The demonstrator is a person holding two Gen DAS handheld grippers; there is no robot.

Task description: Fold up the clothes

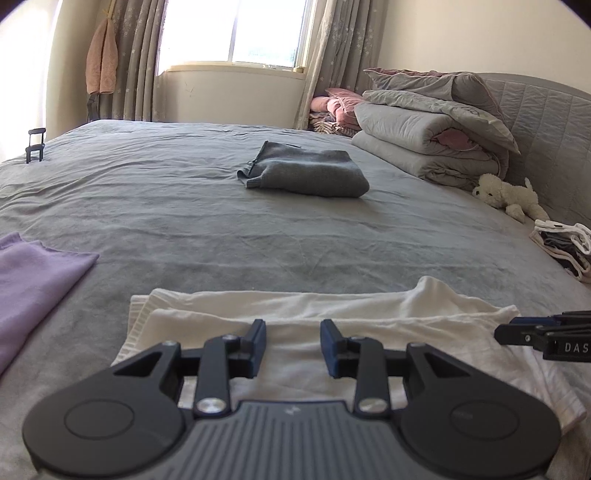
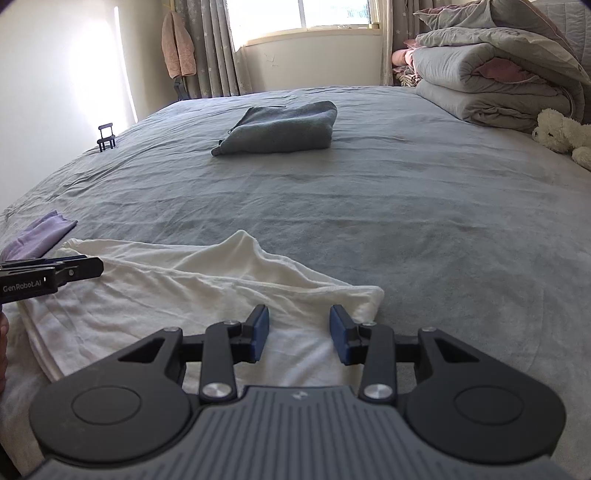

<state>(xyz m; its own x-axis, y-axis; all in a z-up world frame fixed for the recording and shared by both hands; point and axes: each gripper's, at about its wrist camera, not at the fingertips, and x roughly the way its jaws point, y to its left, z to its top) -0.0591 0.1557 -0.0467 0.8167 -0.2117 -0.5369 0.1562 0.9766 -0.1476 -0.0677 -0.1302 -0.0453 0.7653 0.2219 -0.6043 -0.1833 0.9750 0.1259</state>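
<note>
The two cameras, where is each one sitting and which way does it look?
Left wrist: rides the left gripper, looking across the white garment toward the window; right gripper peeks in.
Right wrist: rides the right gripper, same direction; left gripper's tip at left.
Both share the grey folded garment and the bed.

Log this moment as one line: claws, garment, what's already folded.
left claw: open, over white garment | right claw: open, at its right edge | white garment: partly folded | grey sweater: folded, mid-bed
</note>
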